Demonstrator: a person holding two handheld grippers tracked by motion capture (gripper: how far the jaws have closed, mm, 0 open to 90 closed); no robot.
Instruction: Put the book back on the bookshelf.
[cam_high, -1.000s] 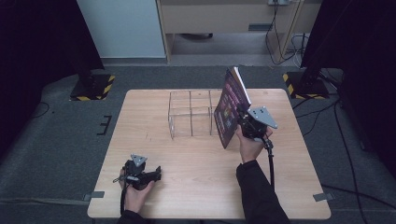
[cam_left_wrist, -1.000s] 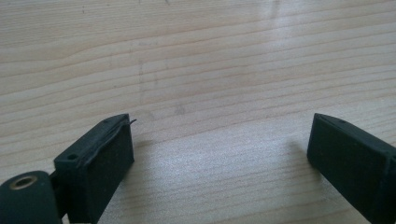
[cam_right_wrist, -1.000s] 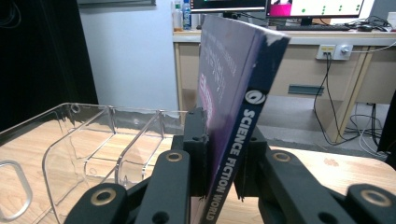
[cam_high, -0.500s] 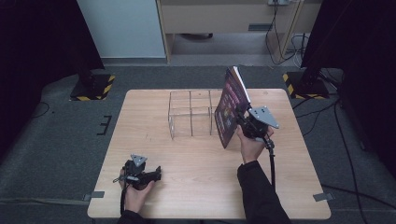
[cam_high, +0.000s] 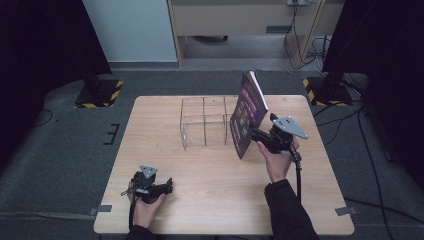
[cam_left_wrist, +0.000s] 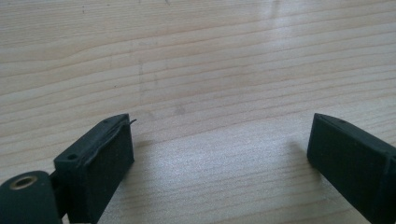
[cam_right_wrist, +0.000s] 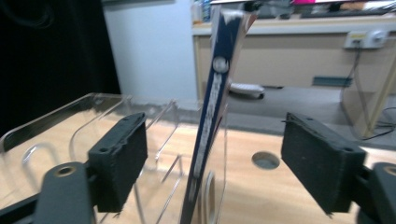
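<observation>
The fingers (cam_right_wrist: 119, 158) of the right gripper (cam_right_wrist: 210, 163) stand wide apart, one on each side of the book (cam_right_wrist: 215, 107), whose thin blue spine rises between them without touching either pad. In the high view the book (cam_high: 248, 114) stands tilted, its purple cover facing the left side of the desk (cam_high: 215, 200), its lower edge near the desk surface just beside the right end of the clear acrylic organizer (cam_high: 205, 120). The right gripper (cam_high: 260, 136) sits just behind the book, held by the person's right hand (cam_high: 276, 162). In the right gripper view the organizer (cam_right_wrist: 70, 126) shows as transparent compartments beside and behind the spine.

The left gripper (cam_high: 167, 186) lies low over the near left part of the desk, well apart from the book, held in the left hand (cam_high: 145, 207). Its fingers (cam_left_wrist: 100, 163) are spread open above bare wood (cam_left_wrist: 210, 70), gripping nothing.
</observation>
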